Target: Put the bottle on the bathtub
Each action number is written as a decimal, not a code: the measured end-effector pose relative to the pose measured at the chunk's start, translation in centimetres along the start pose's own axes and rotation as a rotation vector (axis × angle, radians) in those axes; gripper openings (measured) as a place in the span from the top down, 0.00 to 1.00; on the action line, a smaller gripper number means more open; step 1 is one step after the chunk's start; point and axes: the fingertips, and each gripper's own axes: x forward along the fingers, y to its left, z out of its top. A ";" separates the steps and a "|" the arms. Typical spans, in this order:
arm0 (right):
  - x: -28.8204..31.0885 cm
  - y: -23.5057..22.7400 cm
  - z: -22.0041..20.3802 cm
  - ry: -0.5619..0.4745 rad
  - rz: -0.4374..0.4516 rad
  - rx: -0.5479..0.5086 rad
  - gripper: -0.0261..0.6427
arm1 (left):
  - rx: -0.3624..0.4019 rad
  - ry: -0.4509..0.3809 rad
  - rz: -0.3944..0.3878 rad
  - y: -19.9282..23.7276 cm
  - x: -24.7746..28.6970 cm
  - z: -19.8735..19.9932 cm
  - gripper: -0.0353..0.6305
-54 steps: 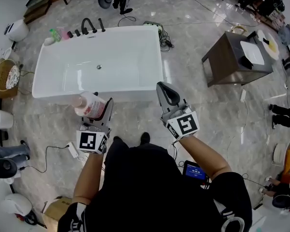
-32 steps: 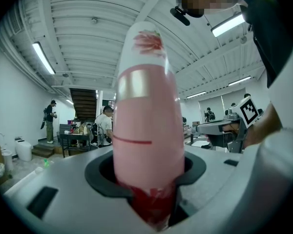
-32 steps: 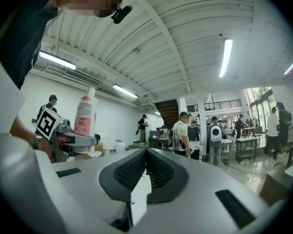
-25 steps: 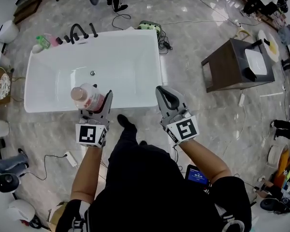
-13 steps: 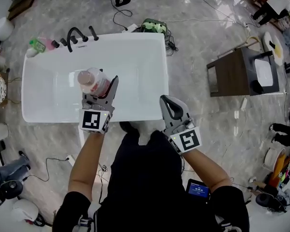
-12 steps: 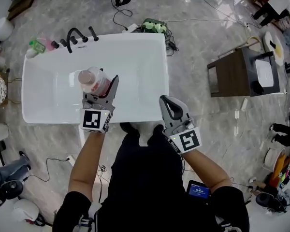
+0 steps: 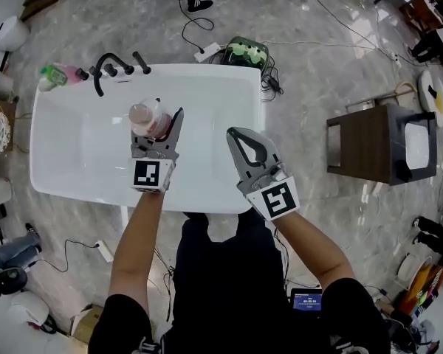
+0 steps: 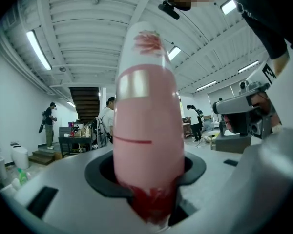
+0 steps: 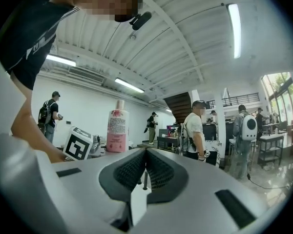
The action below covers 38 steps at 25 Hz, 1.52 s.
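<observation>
bottle [image 7: 149, 116], pink with a pale cap, upright and clamped low on its body between the jaws of left gripper [image 7: 161, 124]. jaws spread wide around it, dark pads pressed against both sides in the left gripper view. shows in the head view over the white basin of bathtub [image 7: 66, 168], toward the far rim; cannot tell from above whether touching the tub. black faucet [image 7: 103, 72] with its handles on that far rim, just beyond the held bottle. green bottle [image 7: 53, 72] and pink container [image 7: 77, 74] at the rim's far left corner, well apart from the held one. right gripper [image 7: 235, 135] beside the left, over the basin too, nearer the tub's right end. jaws together, ribbed pads meeting, nothing between them. held bottle visible off to the left in the right gripper view. brown side table [image 7: 373, 150] on marble floor [image 7: 317, 65], well to the right of the tub.
</observation>
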 end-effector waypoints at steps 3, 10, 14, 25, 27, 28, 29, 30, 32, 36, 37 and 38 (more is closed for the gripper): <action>3.5 -2.5 -2.7 -0.011 0.034 -0.012 0.94 | -0.007 0.010 0.039 1.5 4.3 -4.2 0.60; 9.7 -6.1 -12.8 0.015 0.099 -0.016 0.94 | -0.027 0.004 0.124 5.7 14.5 -15.9 0.61; 12.2 -8.1 -17.6 0.021 0.117 -0.008 0.94 | -0.035 -0.029 0.165 7.9 19.8 -20.8 0.61; 18.4 -14.4 -26.4 0.000 0.150 -0.014 0.94 | -0.034 0.001 0.224 10.9 31.5 -33.2 0.60; 18.3 -15.1 -28.4 0.015 0.152 -0.009 0.94 | -0.052 0.007 0.231 11.1 32.8 -35.7 0.61; 18.1 -15.5 -29.4 0.022 0.152 -0.006 0.94 | -0.062 0.010 0.235 11.2 33.3 -36.8 0.61; 17.9 -15.8 -30.4 0.029 0.152 -0.003 0.94 | -0.073 0.012 0.241 11.3 33.7 -37.9 0.61; 17.7 -16.1 -31.3 0.038 0.151 0.000 0.94 | -0.080 0.012 0.247 11.3 34.0 -38.8 0.61; 17.3 -16.7 -33.0 0.054 0.150 0.007 0.94 | -0.077 0.008 0.258 11.3 34.5 -40.1 0.61; 17.2 -17.0 -34.7 0.063 0.157 0.012 0.94 | -0.045 0.010 0.264 11.3 35.6 -41.6 0.61; 17.3 -17.0 -34.9 0.063 0.160 0.011 0.94 | -0.038 0.016 0.264 11.3 35.8 -41.9 0.60; 17.3 -17.1 -35.1 0.063 0.162 0.009 0.94 | -0.029 0.023 0.266 11.4 36.0 -42.2 0.60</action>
